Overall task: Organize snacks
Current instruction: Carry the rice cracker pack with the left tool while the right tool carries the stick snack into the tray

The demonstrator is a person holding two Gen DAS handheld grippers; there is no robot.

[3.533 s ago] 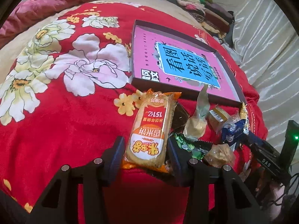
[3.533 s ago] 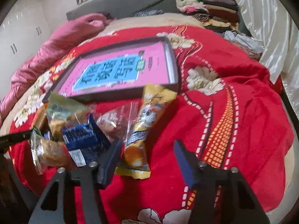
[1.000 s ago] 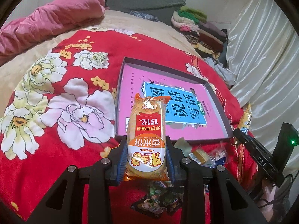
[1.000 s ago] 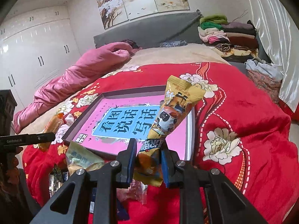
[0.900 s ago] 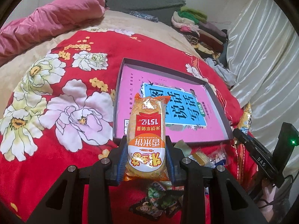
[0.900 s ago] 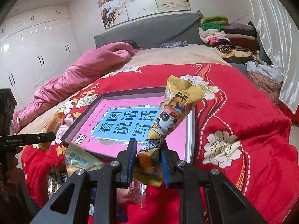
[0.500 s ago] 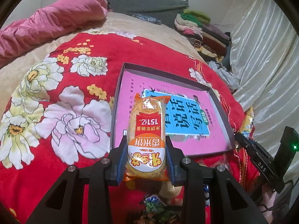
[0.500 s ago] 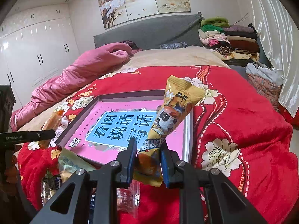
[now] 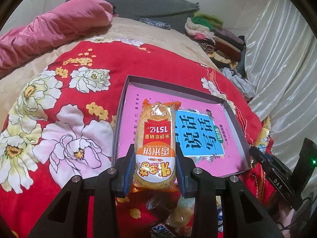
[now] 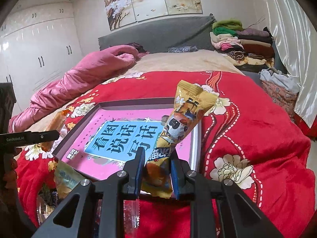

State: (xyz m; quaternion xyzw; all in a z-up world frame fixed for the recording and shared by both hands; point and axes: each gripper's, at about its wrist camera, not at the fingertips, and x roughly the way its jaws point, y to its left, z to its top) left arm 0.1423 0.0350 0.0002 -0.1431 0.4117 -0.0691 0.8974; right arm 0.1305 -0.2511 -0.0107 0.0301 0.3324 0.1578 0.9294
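My left gripper is pinching one orange rice-cracker pack betw. its blue pads, clamped at the pack's lower third. Pack stands upright out of the jaws, top end pointing away from me, held up over the near-left part of the tray. My right gripper is pinching one yellow panda snack bag, grabbed low near its bottom seam; the bag leans up and to the right, over the tray's near-right corner.

Count: 2 grippers, 2 held snacks, 1 tray. The tray is a shallow grey-rimmed box w/ a pink floor and a blue panel of large Chinese characters; nothing lying inside it that I can see. It sits flat on the red floral blanket.

Loose snack pile lies on the blanket just in front of the tray's near edge, below my grippers. In the right wrist view I make out 1 pale yellow-green bag, plus some clear and dark wrappers, exact no. unclear. In the left wrist view, a few wrappers show under the left gripper, partly hidden.

Farther out: 1 pink duvet bunched at the bed's left, 1 stack of folded clothes by the grey headboard, white curtain at right.
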